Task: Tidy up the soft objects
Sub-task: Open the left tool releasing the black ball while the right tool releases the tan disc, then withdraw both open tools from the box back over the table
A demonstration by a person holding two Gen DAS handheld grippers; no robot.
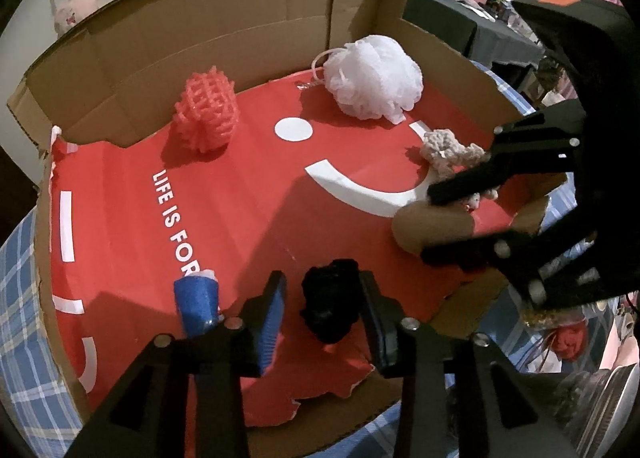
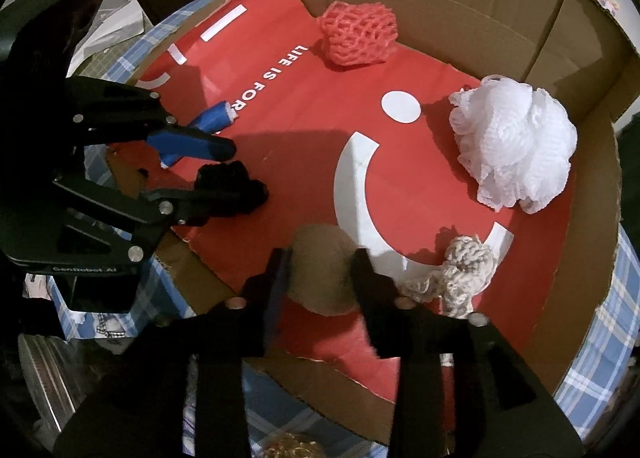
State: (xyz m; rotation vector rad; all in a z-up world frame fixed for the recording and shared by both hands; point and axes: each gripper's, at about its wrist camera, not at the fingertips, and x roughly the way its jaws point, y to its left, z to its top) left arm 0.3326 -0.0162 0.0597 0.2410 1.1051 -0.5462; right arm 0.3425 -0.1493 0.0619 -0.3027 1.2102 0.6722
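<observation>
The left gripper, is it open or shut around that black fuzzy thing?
Open. The left gripper fingers straddle the black fuzzy pom-pom, with red liner visible in a gap beside it.

Both wrist views look steeply down, close, into the red-floored cardboard box (image 1: 248,194) (each showing the opposite gripper).

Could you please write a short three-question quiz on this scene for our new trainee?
1. True or false: the white bath pouf lies on the red sheet inside the cardboard box.
2. What sits between the fingers of the left gripper? A) black soft object B) coral mesh ball C) blue roll
3. Fill in: the right gripper straddles a ____ pad.

Key: 1 true; 2 A; 3 tan.
</observation>
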